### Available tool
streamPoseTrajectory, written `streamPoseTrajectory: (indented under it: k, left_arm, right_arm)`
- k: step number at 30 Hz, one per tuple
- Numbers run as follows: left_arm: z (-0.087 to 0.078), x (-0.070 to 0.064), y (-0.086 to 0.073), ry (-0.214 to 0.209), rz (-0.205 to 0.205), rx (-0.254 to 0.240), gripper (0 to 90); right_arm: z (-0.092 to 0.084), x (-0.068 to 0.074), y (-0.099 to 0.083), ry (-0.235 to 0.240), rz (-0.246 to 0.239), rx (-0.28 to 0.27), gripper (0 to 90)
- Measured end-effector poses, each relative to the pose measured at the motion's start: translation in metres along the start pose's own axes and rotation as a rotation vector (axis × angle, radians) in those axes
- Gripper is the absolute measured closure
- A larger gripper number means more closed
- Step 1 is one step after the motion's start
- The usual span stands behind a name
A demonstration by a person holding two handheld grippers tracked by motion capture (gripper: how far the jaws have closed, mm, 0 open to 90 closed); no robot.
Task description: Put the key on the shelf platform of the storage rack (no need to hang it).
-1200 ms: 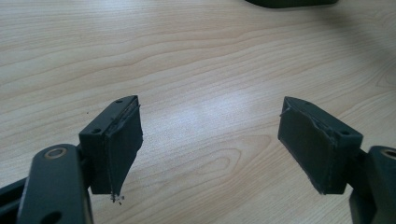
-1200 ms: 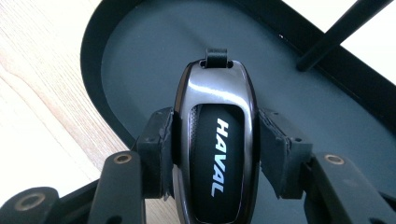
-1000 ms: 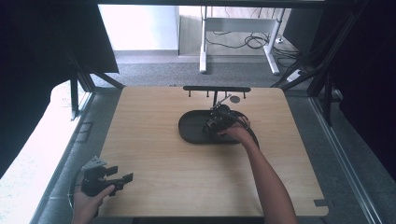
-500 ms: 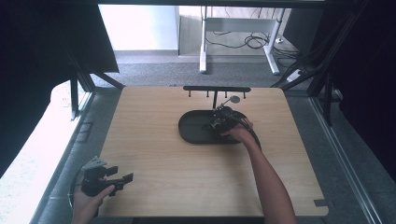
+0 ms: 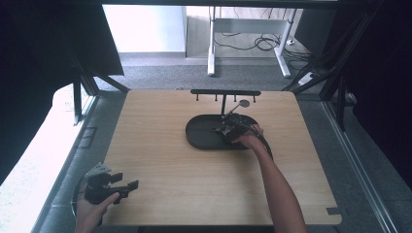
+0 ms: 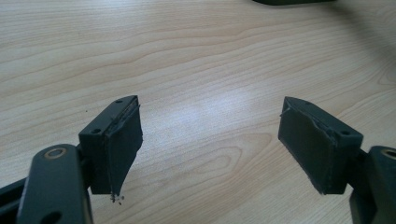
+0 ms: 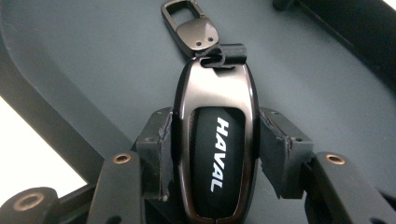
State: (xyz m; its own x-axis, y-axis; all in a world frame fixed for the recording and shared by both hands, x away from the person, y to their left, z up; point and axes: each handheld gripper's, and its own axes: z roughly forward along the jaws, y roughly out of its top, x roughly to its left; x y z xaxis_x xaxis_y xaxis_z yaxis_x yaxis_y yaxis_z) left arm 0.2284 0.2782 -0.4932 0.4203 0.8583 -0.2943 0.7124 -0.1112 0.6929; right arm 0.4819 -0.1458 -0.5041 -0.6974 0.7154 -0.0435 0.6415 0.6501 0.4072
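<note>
From the high view I see the wooden table [image 5: 194,194] with a dark oval tray [image 5: 201,133] lying near its far middle, just in front of a black rack [image 5: 225,92] with small pegs. My right gripper [image 5: 228,130] is down inside the tray's right half, with the hand [image 5: 248,141] on it; what it grips is too small to make out from here. The tray's left half is bare. My left gripper [image 5: 124,186] sits at the near left corner of the table, well apart from the tray.

In the left gripper view, the left gripper [image 6: 210,140] has its jaws spread wide over plain wood, with nothing between the pads [image 6: 123,140]. A sliver of the tray's edge [image 6: 294,2] shows at the top.

In the right gripper view, the right gripper [image 7: 212,154] is clenched on a car key fob [image 7: 215,140] marked HAVAL, its pads [image 7: 161,158] pressing both long sides of the metal-framed shell. The fob is over the tray floor [image 7: 93,56]; I cannot tell whether it touches it. Its metal clip [image 7: 189,25] points away from me, joined by a short black strap [image 7: 224,56].
</note>
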Motion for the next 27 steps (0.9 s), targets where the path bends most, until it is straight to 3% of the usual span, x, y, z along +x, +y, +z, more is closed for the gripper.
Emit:
streamPoseTrajectory:
  k: [10,15,21,22,27]
  left_arm:
    - [0.001,0.0,0.0,-0.001,0.002,0.004,21.8]
    - [0.001,0.0,0.0,-0.001,0.003,0.006,21.8]
    - [0.001,0.0,0.0,0.0,0.004,0.004,21.8]
    - [0.001,-0.001,0.0,0.003,0.003,0.004,21.8]
    - [0.002,-0.002,0.0,0.001,0.006,0.007,21.8]
  right_arm:
    - [0.004,0.001,0.001,-0.013,-0.002,0.012,47.6]
    - [0.001,0.003,0.001,-0.036,0.004,-0.003,40.9]
    - [-0.015,0.012,0.001,-0.045,0.022,-0.072,38.1]
    - [-0.022,0.016,0.0,-0.051,0.0,-0.1,37.3]
    - [-0.039,0.024,-0.006,-0.044,-0.012,-0.148,36.1]
